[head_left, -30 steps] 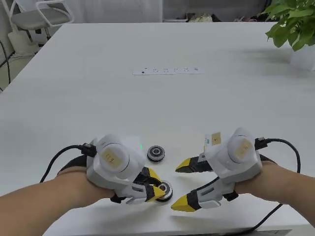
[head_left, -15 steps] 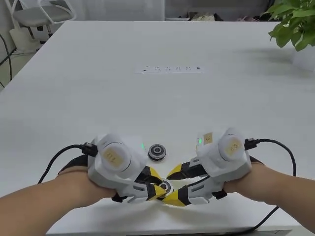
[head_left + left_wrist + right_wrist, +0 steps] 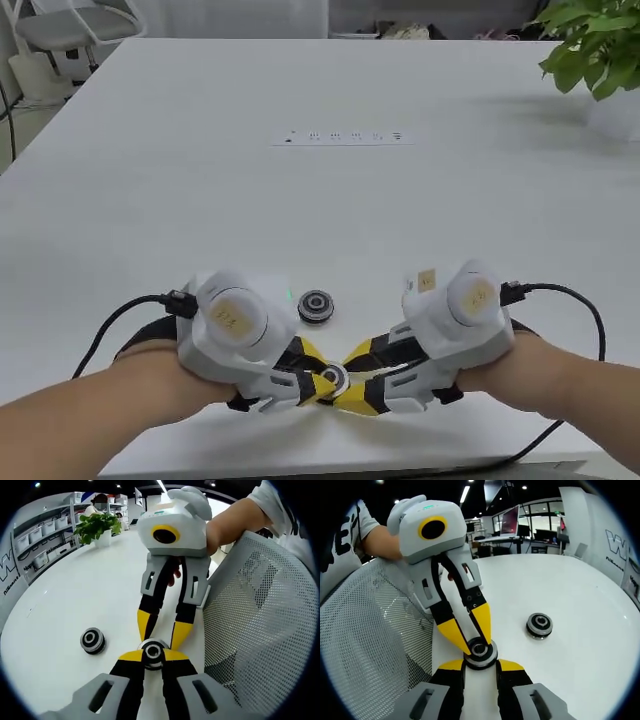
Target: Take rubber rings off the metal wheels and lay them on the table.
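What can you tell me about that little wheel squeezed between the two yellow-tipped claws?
The small round metal wheel with a black rubber ring is a silvery disc with a dark band and a pale hub with a dark centre. It sits at the near edge of the white table; whether it rests on it or is lifted is unclear. The left gripper and the right gripper pinch it from opposite sides, their yellow tips closed on its rim.
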